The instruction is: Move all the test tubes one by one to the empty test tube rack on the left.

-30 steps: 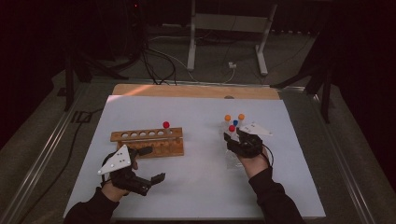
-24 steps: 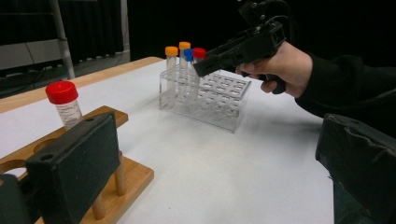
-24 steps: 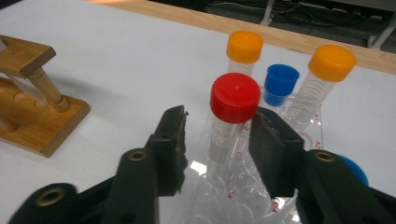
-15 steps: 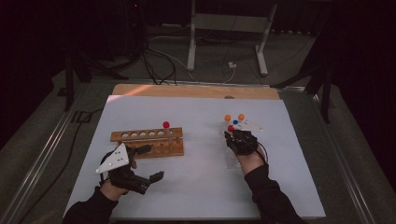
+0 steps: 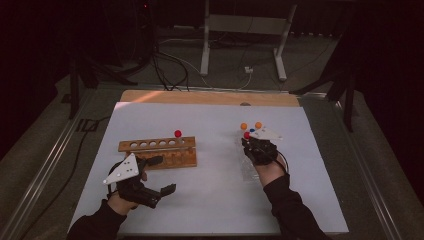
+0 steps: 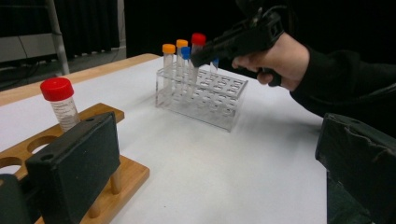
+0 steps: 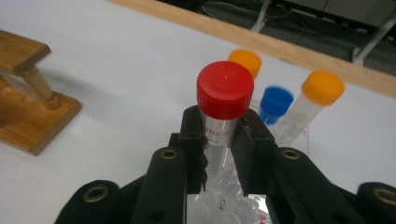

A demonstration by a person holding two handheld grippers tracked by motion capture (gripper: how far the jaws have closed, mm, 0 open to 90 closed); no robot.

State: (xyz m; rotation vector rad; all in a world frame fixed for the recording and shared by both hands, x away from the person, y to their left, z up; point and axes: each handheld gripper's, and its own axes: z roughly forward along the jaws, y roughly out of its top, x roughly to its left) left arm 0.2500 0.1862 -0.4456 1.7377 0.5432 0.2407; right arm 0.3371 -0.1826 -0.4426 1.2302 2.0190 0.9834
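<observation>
Right claw: Now my right claw (image 7: 219, 154) has just finished closing and is clamped on the red-capped tube (image 7: 223, 105), jaws pinching it just under the cap.
Tube's place: I see it upright in the clear rack (image 6: 205, 95) on the table (image 5: 215, 200), beside two orange-capped tubes (image 7: 320, 95) and a blue-capped tube (image 7: 275, 103).
Left claw: my left claw (image 5: 159, 175) stands wide apart, holding nothing, just in front of the wooden rack (image 5: 157, 152).
Wooden rack: one red-capped tube (image 6: 60, 100) stands in it.
</observation>
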